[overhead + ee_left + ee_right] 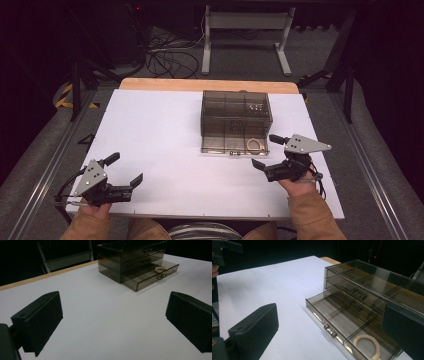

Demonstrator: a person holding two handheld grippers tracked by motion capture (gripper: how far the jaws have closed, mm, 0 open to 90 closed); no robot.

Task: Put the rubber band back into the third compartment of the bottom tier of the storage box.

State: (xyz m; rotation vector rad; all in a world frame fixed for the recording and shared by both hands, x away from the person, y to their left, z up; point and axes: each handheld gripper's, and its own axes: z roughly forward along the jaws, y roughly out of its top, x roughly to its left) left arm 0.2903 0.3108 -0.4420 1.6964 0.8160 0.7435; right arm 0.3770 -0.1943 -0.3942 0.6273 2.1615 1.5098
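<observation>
Right tool [261,150] sits just right of the drawer box's front corner, jaws spread wide, nothing between them; no contact with the box. In the right gripper view its two black pads frame the open bottom drawer [342,326], which is pulled out partway, with two small knobs [330,331] on its front. Beige bracelet [367,345] lies flat inside that drawer, in the end compartment nearest the right tool. Two upper drawers are pushed in, each with knobs.

Left tool [125,175] is well apart from the box, low over the near left part of the bench, jaws also spread, holding nothing. Left gripper view: bare white surface between its pads, drawer box [135,260] farther off.

Box is smoky clear plastic, three drawers, standing on the white bench [160,130] toward the far middle. Wooden edge shows beyond the white top.
</observation>
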